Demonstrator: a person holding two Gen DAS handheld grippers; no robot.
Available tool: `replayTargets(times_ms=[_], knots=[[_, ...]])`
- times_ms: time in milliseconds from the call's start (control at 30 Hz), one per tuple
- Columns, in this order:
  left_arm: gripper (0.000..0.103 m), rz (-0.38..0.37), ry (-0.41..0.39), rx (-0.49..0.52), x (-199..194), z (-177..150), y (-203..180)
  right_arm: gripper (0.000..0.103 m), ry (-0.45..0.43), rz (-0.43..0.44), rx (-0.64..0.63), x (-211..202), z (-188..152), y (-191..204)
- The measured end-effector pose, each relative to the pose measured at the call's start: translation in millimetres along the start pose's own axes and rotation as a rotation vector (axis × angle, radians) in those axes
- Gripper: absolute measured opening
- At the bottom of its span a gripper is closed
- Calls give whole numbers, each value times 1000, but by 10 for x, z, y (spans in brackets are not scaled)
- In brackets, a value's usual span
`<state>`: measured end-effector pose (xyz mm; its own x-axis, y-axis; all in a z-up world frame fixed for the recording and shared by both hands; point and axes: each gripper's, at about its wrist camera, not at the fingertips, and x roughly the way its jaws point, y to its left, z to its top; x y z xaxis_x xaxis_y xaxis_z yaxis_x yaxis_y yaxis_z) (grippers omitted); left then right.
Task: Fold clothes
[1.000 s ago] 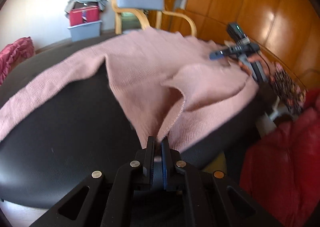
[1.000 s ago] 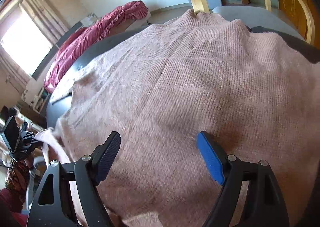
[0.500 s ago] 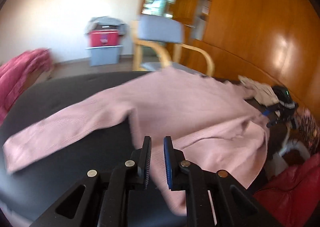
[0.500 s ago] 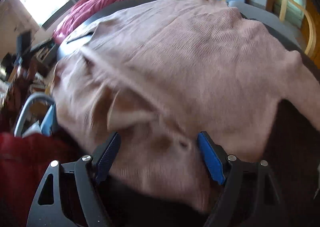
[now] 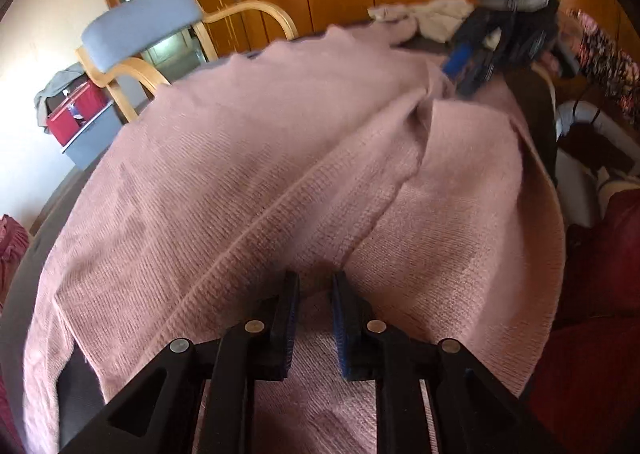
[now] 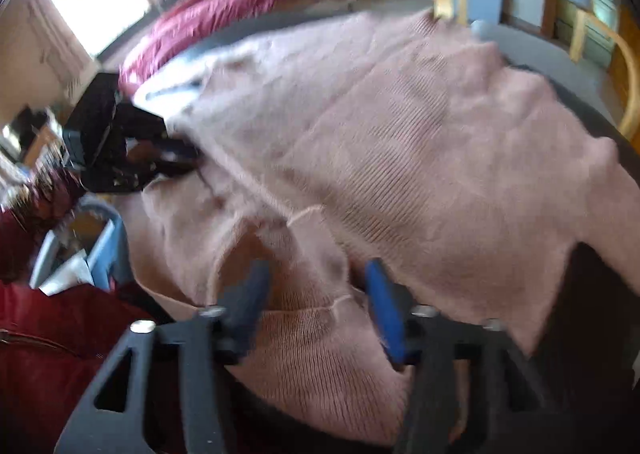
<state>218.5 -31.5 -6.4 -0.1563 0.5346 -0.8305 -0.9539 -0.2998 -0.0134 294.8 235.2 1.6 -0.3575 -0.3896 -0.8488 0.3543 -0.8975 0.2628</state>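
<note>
Pink knit sweater [image 5: 248, 158], soft and limp (likely light), fills centre frame; take a hem or sleeve edge. Left gripper [image 5: 314, 296] stands narrowly parted over a fold; right gripper [image 6: 316, 286] gapes wide.

left gripper [image 5: 314, 294]: bottom centre of its own view, jaws a narrow gap apart, nothing clamped between them | right gripper [image 6: 316, 286]: lower centre of its own view, jaws wide apart, blurred

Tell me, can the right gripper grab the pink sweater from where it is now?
Probably yes. The right gripper is open, and a fold of the pink sweater already lies between its fingers, with nothing else in the way. The view is blurry, so I can't be sure.
</note>
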Motion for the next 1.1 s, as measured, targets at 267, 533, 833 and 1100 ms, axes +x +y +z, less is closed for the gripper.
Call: replayTargets(times_ms=[267, 533, 833, 1100], knots=[[9, -279, 163, 10, -200, -429, -263, 13, 178, 72, -78, 52, -301, 80], [10, -253, 56, 14, -680, -402, -281, 19, 85, 132, -200, -424, -527, 167], [18, 386, -148, -395, -294, 616, 908, 38, -66, -85, 171, 210, 641, -488], [18, 793, 43, -392, 556, 617, 1382, 38, -68, -255, 35, 910, 1171, -329]])
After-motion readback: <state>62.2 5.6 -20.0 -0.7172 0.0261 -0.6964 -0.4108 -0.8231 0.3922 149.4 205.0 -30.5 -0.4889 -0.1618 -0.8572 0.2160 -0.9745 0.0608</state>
